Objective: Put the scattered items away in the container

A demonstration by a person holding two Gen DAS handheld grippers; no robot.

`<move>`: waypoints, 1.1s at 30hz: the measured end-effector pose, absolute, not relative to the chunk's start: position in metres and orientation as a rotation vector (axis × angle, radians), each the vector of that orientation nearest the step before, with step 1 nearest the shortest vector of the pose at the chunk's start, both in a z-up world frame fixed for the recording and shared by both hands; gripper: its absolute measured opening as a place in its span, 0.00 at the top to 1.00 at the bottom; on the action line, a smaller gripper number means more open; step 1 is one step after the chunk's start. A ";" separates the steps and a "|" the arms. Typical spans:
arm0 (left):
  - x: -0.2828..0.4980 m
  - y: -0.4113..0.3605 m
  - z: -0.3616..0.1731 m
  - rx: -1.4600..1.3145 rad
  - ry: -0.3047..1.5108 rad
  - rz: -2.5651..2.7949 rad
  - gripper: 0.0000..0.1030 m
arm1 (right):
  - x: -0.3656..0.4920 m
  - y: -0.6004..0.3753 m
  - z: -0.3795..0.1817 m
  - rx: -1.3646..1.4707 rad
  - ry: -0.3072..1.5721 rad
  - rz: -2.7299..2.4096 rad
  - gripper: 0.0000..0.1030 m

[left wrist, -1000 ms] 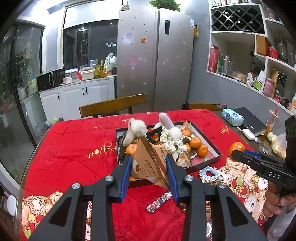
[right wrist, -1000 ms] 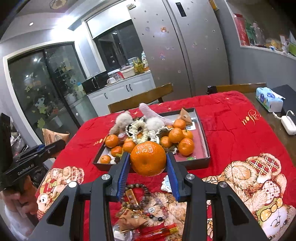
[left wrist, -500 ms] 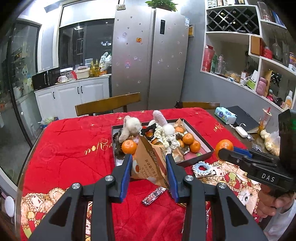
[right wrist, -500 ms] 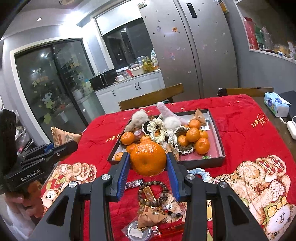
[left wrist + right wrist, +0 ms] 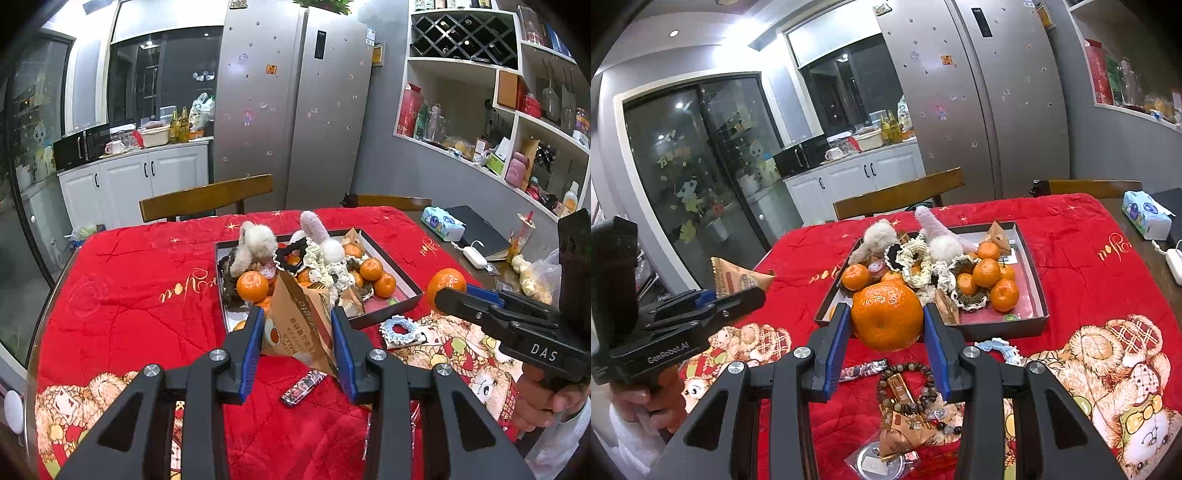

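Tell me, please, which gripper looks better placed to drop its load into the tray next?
Probably the right gripper. Its jaws hold the orange right at the tray's near rim, facing it squarely. The left gripper, gripping the snack packet, looks farther back over the red cloth.

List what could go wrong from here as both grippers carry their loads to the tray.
1. The dark rectangular tray is already heaped with mandarins, plush toys and crochet rings; the large round orange in the right gripper may roll off the heap and out.
2. The left gripper pinches the brown paper snack packet at its lower part; it could slip or crumple.
3. Both grippers aim at the same near edge and might collide.
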State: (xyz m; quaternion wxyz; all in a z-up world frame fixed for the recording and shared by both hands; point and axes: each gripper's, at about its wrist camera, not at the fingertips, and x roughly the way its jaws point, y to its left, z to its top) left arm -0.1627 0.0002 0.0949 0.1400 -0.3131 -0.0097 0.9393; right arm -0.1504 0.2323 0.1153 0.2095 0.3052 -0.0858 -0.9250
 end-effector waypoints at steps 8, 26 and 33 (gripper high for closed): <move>-0.191 -0.004 0.097 -0.930 -0.062 2.688 0.64 | -0.171 0.230 0.120 0.856 -0.257 -2.587 0.63; -0.237 0.011 0.096 -0.937 -0.062 2.643 0.64 | -0.216 0.233 0.120 0.897 -0.344 -2.603 0.63; -0.260 0.044 0.099 -0.927 -0.056 2.593 0.64 | -0.234 0.251 0.126 0.893 -0.362 -2.638 0.63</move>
